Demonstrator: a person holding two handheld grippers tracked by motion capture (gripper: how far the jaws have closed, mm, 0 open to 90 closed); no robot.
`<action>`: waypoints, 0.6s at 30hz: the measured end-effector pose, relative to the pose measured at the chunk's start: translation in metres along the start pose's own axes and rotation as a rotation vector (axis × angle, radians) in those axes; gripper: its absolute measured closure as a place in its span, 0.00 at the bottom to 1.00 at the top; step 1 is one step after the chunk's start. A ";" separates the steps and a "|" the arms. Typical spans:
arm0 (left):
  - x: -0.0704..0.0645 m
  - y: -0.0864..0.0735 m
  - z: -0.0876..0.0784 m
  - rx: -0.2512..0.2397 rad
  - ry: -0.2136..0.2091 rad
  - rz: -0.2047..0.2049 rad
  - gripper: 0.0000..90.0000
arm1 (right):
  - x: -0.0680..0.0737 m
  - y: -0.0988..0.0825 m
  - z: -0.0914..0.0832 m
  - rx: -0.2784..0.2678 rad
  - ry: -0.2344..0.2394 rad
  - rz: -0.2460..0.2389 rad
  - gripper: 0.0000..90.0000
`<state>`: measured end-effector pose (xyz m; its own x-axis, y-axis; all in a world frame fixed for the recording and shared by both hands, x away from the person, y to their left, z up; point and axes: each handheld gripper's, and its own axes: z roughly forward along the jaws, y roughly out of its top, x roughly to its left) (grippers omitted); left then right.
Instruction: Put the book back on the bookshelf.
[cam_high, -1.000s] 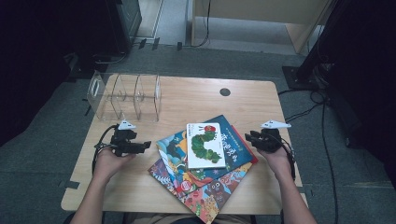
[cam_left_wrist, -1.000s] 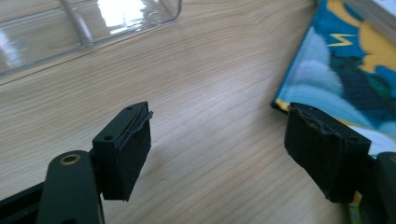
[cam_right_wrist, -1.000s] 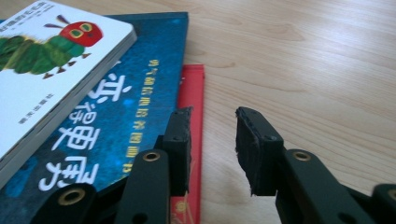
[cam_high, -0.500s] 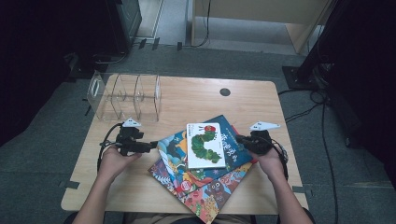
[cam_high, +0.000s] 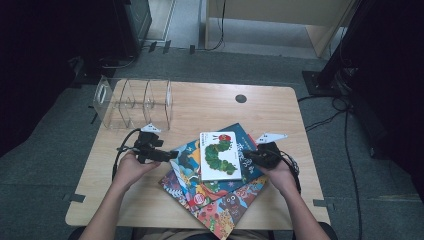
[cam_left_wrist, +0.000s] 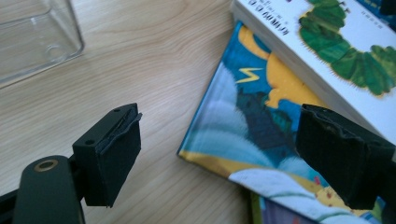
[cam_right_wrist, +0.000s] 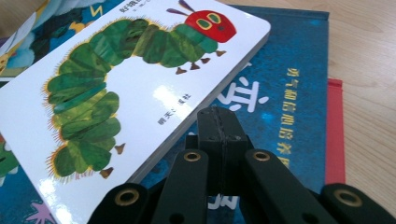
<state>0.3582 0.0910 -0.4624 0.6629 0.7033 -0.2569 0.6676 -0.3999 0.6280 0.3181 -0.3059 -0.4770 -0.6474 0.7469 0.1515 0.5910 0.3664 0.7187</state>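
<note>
A white caterpillar board book (cam_high: 220, 156) lies on top of a fanned stack, over a dark blue book (cam_high: 246, 142) and a colourful picture book (cam_high: 186, 165). My left gripper (cam_high: 169, 155) is at the stack's left edge. Its jaws have just been opening and stand wide (cam_left_wrist: 219, 135), above the picture book's corner (cam_left_wrist: 252, 116), with nothing pressed between the pads. My right gripper (cam_high: 248, 158) is shut and empty. Its closed tips (cam_right_wrist: 223, 128) rest over the blue book (cam_right_wrist: 289, 93), right beside the caterpillar book's edge (cam_right_wrist: 116, 84).
A clear acrylic divider rack (cam_high: 132, 102) stands at the table's back left, and its corner (cam_left_wrist: 32, 37) lies left of my left gripper. A dark grommet hole (cam_high: 241, 98) sits at the back centre. A red book edge (cam_right_wrist: 335, 130) pokes out under the blue book.
Both hands have moved inward toward the book stack. The right jaws have closed with nothing in them, and the left jaws have spread a little wider.
</note>
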 end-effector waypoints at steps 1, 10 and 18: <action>0.000 0.001 0.002 0.006 0.003 0.000 0.17 | 0.001 0.000 0.000 0.002 0.003 -0.001 1.00; -0.003 0.007 0.008 0.019 -0.002 0.031 0.17 | 0.006 -0.005 -0.008 -0.012 0.022 -0.011 1.00; -0.005 0.016 0.014 0.017 -0.005 0.057 0.18 | 0.014 -0.018 -0.021 -0.032 0.019 0.009 0.96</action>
<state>0.3704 0.0730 -0.4611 0.7017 0.6761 -0.2248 0.6343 -0.4491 0.6293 0.2886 -0.3131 -0.4735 -0.6516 0.7391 0.1708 0.5814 0.3420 0.7382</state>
